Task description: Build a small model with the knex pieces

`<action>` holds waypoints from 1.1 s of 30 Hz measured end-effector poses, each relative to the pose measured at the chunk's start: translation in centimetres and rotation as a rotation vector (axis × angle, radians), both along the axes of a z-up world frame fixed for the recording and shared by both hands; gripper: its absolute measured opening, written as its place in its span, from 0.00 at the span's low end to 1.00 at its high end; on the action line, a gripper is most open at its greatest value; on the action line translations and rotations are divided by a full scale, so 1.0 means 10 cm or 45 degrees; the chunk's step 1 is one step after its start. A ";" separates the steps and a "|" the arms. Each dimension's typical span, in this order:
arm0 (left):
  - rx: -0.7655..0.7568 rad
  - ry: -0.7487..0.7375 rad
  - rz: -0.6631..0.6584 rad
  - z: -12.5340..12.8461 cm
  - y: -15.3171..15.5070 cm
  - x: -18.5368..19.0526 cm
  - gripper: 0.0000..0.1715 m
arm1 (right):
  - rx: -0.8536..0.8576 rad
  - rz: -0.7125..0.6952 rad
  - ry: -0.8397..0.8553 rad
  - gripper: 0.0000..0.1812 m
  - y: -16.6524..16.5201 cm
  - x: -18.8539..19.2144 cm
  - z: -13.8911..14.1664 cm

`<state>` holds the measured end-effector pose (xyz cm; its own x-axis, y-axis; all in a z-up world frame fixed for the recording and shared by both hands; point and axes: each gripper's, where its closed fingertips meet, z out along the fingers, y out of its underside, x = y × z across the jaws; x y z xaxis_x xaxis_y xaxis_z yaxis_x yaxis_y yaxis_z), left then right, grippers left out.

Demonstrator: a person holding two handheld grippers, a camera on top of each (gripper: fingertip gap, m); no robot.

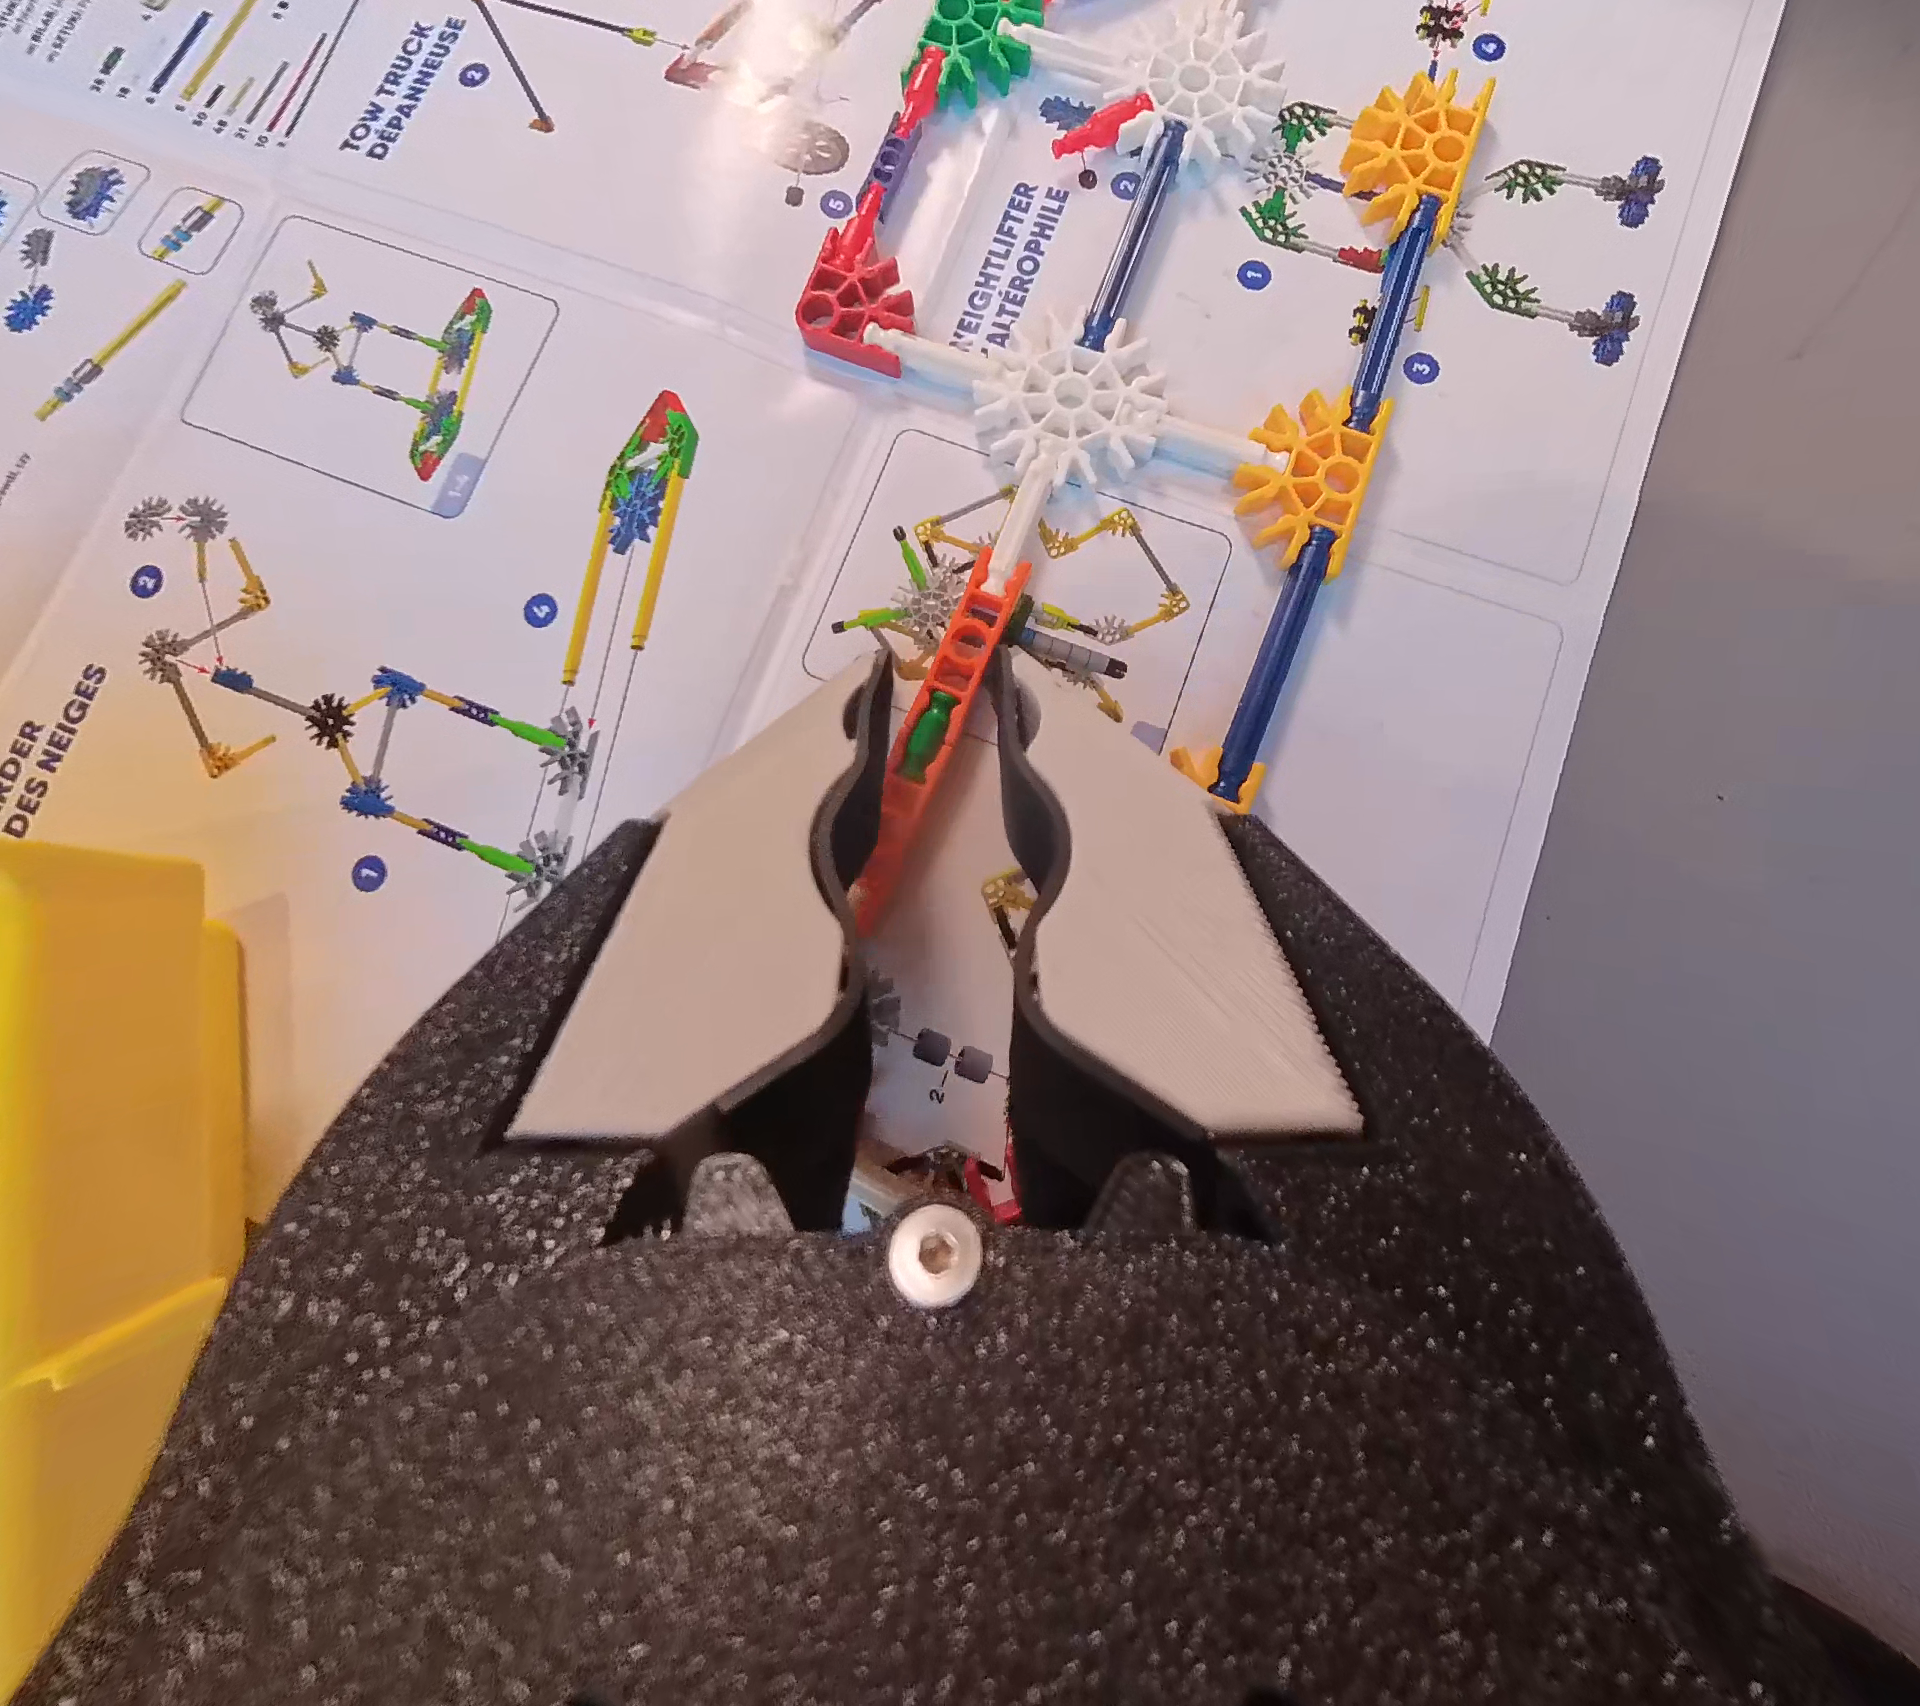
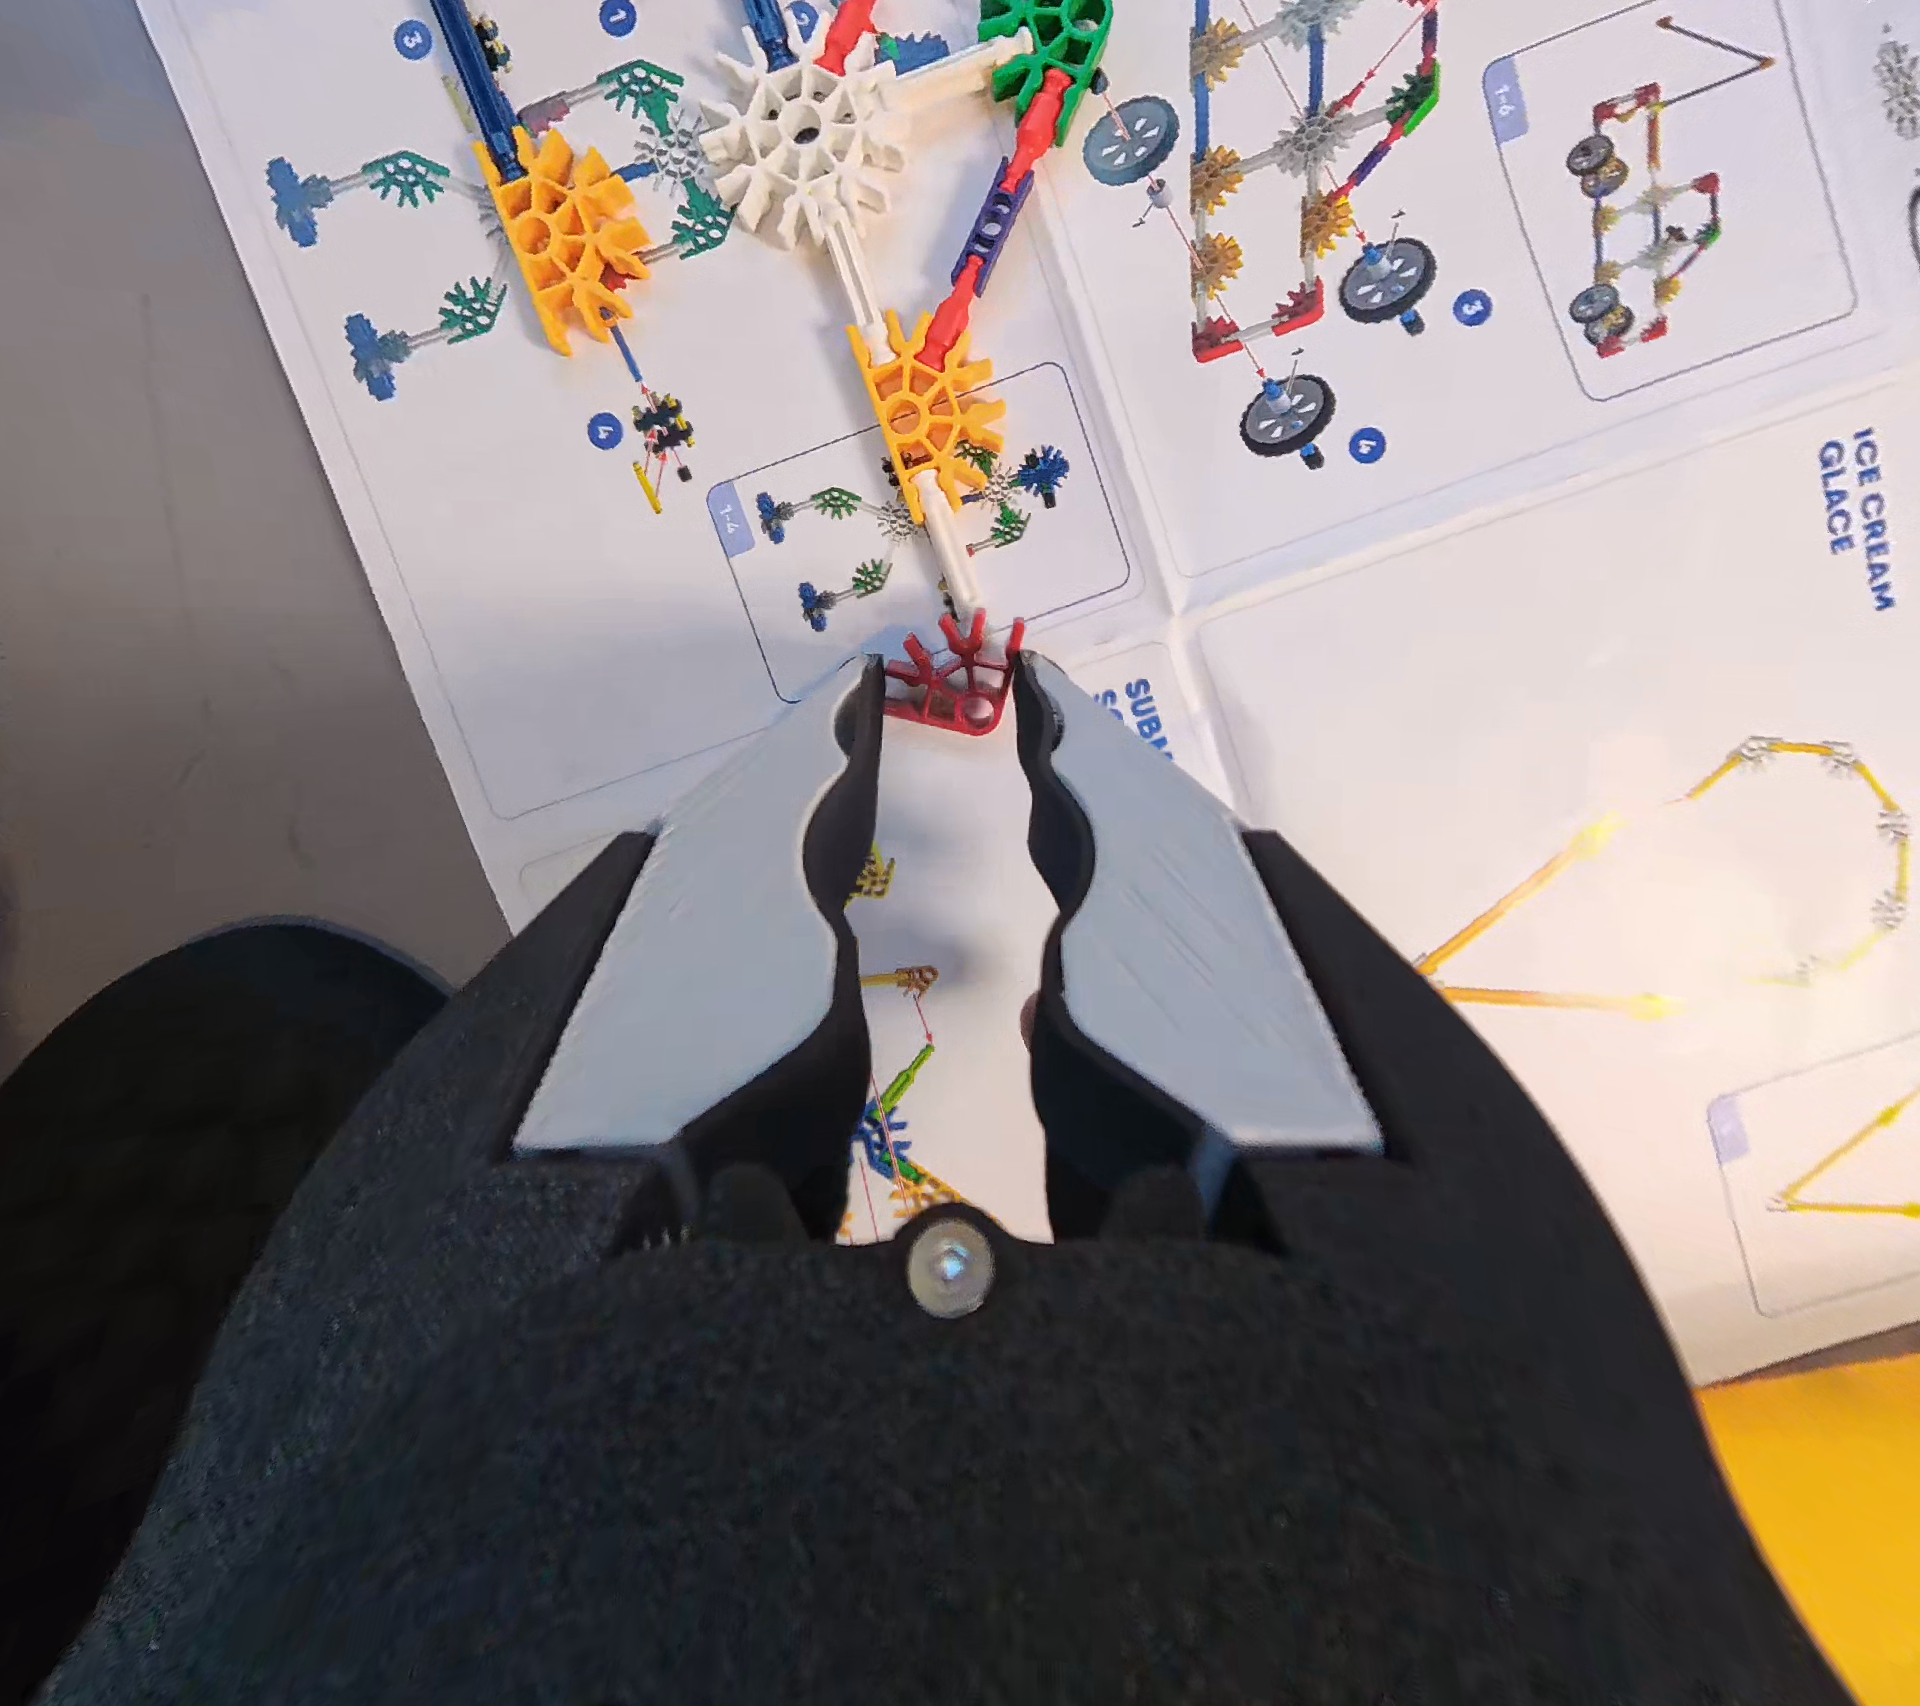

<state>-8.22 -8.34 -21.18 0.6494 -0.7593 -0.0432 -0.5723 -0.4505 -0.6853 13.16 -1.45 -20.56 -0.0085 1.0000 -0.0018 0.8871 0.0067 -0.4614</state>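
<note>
Up close, the left gripper [image 1: 940, 669] has its jaws clamped on an orange connector [image 1: 961, 690] seen edge-on, with a green rod [image 1: 925, 737] lodged in it; a white rod [image 1: 1023, 524] runs from that connector to a white snowflake connector [image 1: 1070, 399]. The right gripper [image 2: 948, 664] has its jaws pressed against a small red connector [image 2: 951, 685], which meets the tip of another white rod [image 2: 951, 550] leading to a yellow-orange connector [image 2: 925, 409].

Both pieces belong to one flat construction-toy frame. In the left wrist view it shows two white snowflake connectors, three yellow-orange half-round connectors plus a fourth partly hidden by the gripper, one green connector [image 1: 977, 30], one red corner connector [image 1: 857, 300], and three dark blue rods.

All of it lies on a large printed instruction sheet [image 1: 416, 222] spread over a grey tabletop [image 1: 1766, 721]. A yellow bin [image 1: 104, 1085] sits at that view's left edge.
</note>
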 end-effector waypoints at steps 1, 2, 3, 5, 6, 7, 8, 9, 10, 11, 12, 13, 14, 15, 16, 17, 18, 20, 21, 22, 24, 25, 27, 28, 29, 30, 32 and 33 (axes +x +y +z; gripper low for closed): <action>0.000 0.001 0.000 0.00 0.00 0.00 0.10 | -0.006 0.036 -0.022 0.13 -0.01 0.00 0.01; 0.000 0.000 0.000 0.00 0.00 0.00 0.10 | -0.004 0.071 -0.048 0.13 -0.01 -0.01 0.02; 0.000 -0.002 0.000 0.00 0.00 0.00 0.10 | -0.004 0.105 -0.086 0.13 -0.01 0.00 0.02; 0.000 -0.005 0.000 0.00 0.00 0.00 0.10 | -0.010 0.176 -0.167 0.13 -0.02 0.03 -0.01; 0.001 -0.006 0.000 0.00 0.00 0.00 0.09 | -0.004 0.205 -0.195 0.13 -0.02 0.03 -0.03; 0.002 -0.005 0.000 0.00 0.00 0.00 0.09 | -0.001 0.233 -0.218 0.13 -0.02 0.04 -0.04; 0.004 -0.005 -0.001 0.00 0.00 0.00 0.10 | 0.000 0.257 -0.236 0.13 -0.02 0.04 -0.04; 0.006 -0.005 -0.001 0.00 0.00 0.00 0.09 | 0.006 0.277 -0.249 0.13 -0.02 0.04 -0.04; 0.008 -0.004 -0.001 0.00 0.00 0.00 0.10 | 0.012 0.293 -0.261 0.13 -0.01 0.04 -0.04; 0.011 -0.002 -0.002 0.00 0.00 0.00 0.10 | 0.016 0.307 -0.272 0.13 -0.01 0.04 -0.05; 0.014 -0.001 -0.004 0.00 0.00 0.00 0.10 | 0.023 0.325 -0.279 0.13 -0.01 0.04 -0.05; 0.016 0.001 -0.005 0.00 0.00 0.00 0.10 | 0.028 0.340 -0.286 0.13 -0.01 0.04 -0.04; 0.019 0.002 -0.007 0.00 0.00 0.00 0.10 | 0.034 0.357 -0.293 0.13 -0.01 0.04 -0.04; 0.022 0.003 -0.008 0.00 0.01 0.00 0.10 | 0.040 0.373 -0.301 0.13 -0.01 0.05 -0.04; 0.024 0.005 -0.010 0.00 0.01 0.00 0.10 | 0.045 0.390 -0.306 0.13 -0.01 0.05 -0.04; 0.025 0.006 -0.011 0.00 0.01 0.00 0.10 | 0.051 0.408 -0.311 0.13 0.00 0.05 -0.04; 0.025 0.007 -0.011 0.00 0.01 0.00 0.10 | 0.054 0.426 -0.319 0.13 0.00 0.05 -0.04; 0.026 0.012 -0.012 0.01 0.01 0.00 0.11 | 0.064 0.468 -0.345 0.13 0.00 0.06 -0.03; 0.026 0.015 -0.014 0.01 0.01 -0.01 0.11 | 0.071 0.491 -0.353 0.13 0.00 0.06 -0.03; 0.026 0.018 -0.016 0.01 0.00 -0.01 0.12 | 0.074 0.509 -0.362 0.13 0.00 0.06 -0.02; 0.019 0.009 -0.020 0.02 -0.01 -0.01 0.13 | 0.081 0.532 -0.368 0.13 -0.01 0.05 0.00; 0.013 0.001 -0.025 0.03 -0.02 -0.01 0.14 | 0.084 0.535 -0.369 0.13 -0.01 0.05 0.01; -0.007 -0.005 -0.038 0.02 -0.04 -0.01 0.15 | 0.087 0.533 -0.358 0.13 -0.01 0.06 0.02; -0.012 0.007 -0.043 0.02 -0.05 -0.02 0.16 | 0.081 0.527 -0.346 0.13 -0.02 0.06 0.02; -0.015 0.022 -0.053 0.01 -0.06 -0.03 0.17 | 0.071 0.522 -0.332 0.13 -0.04 0.07 0.03; -0.017 0.032 -0.067 0.01 -0.06 -0.05 0.17 | 0.059 0.522 -0.320 0.13 -0.07 0.08 0.03; -0.031 0.044 -0.095 0.03 -0.06 -0.07 0.18 | 0.031 0.521 -0.303 0.13 -0.13 0.12 0.03; -0.040 0.052 -0.118 0.04 -0.06 -0.07 0.17 | 0.026 0.517 -0.292 0.13 -0.15 0.12 0.02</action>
